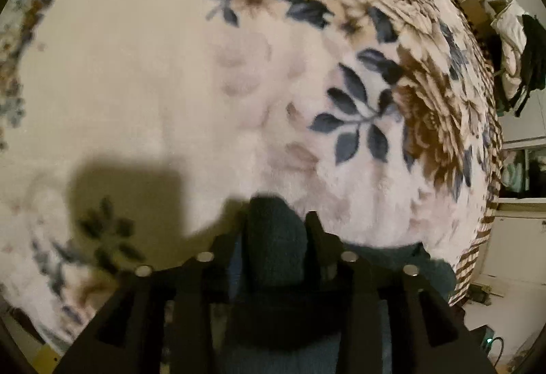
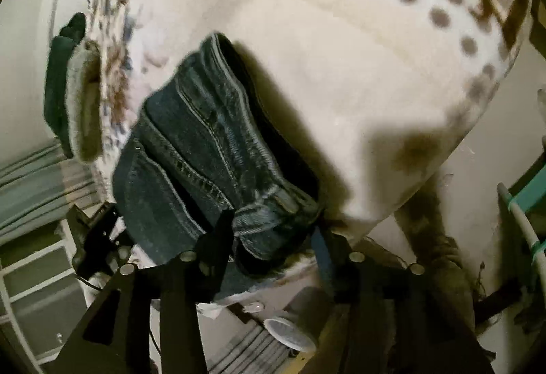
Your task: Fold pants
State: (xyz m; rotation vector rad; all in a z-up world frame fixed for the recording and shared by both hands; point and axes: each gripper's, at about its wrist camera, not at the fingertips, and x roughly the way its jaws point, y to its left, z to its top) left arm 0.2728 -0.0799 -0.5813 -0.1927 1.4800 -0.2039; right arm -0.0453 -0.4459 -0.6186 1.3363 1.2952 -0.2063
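Pants (image 2: 204,141) — dark denim, bunched, lying on a floral blanket (image 1: 136,66). Left gripper (image 1: 274,227): jaws clamped on a denim fold. Right gripper (image 2: 273,230): jaws closed on the waistband edge — hem raised slightly.

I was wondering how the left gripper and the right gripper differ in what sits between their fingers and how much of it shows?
The left gripper holds a narrow bunched fold of the jeans; the right gripper takes a thicker stitched edge. The left view mostly shows the floral blanket; the right view shows most of the jeans. Both are black and grip denim.
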